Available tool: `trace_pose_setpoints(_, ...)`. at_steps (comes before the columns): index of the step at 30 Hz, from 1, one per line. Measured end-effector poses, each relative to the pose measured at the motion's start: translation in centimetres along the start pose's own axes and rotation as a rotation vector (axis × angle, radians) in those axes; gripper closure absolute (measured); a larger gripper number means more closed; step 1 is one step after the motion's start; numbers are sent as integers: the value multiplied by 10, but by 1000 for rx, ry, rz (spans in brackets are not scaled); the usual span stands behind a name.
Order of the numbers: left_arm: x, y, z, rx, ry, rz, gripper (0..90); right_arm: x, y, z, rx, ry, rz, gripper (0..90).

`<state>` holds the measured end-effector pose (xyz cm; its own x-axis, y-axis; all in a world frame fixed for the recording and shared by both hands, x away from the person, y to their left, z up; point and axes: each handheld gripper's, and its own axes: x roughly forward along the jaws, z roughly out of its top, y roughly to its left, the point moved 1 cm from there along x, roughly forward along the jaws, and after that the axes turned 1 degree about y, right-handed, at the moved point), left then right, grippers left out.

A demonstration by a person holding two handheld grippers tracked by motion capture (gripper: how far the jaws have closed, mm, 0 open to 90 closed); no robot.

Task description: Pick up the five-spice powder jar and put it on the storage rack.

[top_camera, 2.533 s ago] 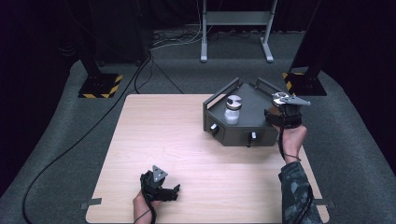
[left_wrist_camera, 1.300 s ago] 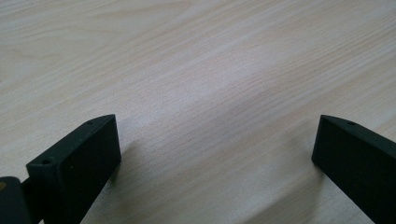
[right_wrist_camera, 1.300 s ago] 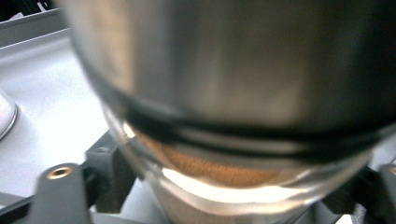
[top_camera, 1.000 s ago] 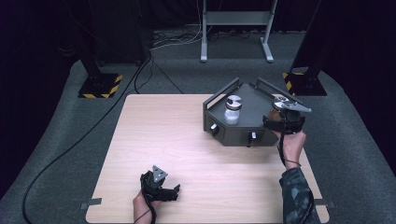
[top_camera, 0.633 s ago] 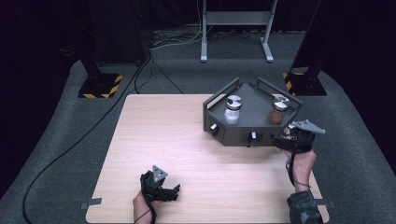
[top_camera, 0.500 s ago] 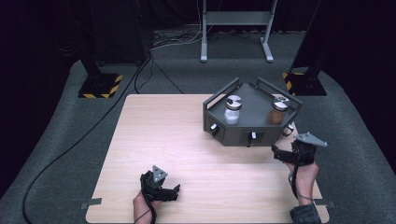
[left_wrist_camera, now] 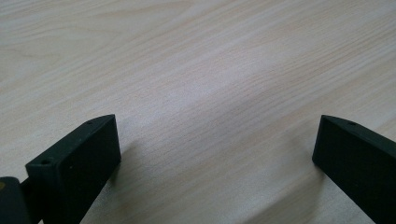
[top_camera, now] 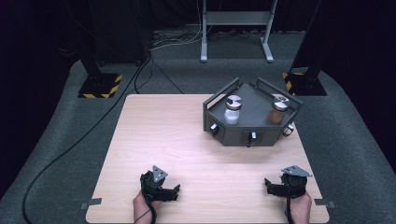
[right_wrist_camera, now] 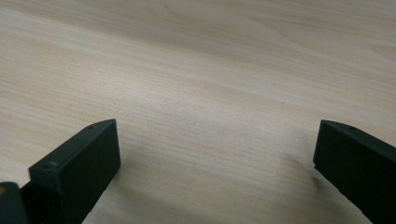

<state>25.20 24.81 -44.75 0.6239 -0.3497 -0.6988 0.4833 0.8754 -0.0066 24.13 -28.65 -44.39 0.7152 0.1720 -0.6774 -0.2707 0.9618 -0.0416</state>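
A dark grey angular tray (top_camera: 254, 95) stands on the back right of the wooden table (top_camera: 163, 130). Inside it a jar with white contents (top_camera: 232, 110) stands at the left and a jar with brown contents (top_camera: 278, 111) at the right, both with silver lids. My left gripper (top_camera: 175, 191) rests open near the table's front edge, left of centre. My right gripper (top_camera: 270, 186) rests open near the front right corner. In both gripper views the black jaws stand wide apart over bare wood, with nothing between them (left_wrist_camera: 215, 154) (right_wrist_camera: 215, 154).
Small knobs (top_camera: 252, 136) line the tray's front walls. Around the table lies grey carpet with a black cable (top_camera: 70, 149) at the left, hazard-striped stand bases (top_camera: 99, 86) at the back, and a metal frame (top_camera: 236, 28) behind.
My right gripper has let go of the brown jar in the tray and drawn back to the table's front right corner, now open. The left gripper has stayed put.
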Motion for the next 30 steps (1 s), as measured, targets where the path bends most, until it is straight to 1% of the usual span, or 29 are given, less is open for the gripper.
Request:
trace_pose_setpoints(1, 0, 0, 0, 1, 0, 1, 7, -1, 0, -2, 6, -11, 4, 0)
trace_pose_setpoints(4, 0, 0, 0, 0, 0, 0, 7, -2, -3, -3, 18, -9, 16, 0)
trace_pose_setpoints(13, 0, 0, 0, 2, 2, 0, 6, 0, -6, 0, 4, 13, 41, 0)
trace_pose_setpoints(19, 0, 0, 0, 0, 0, 1, 5, 0, -5, 1, 5, 19, 36, 1)
trace_pose_setpoints(27, 0, 0, 0, 2, 2, 2, 5, 0, -5, 1, 23, 18, 24, 5)
trace_pose_setpoints(30, 0, 0, 0, 1, 2, 2, 5, 0, -3, 1, 13, 19, 20, 6)
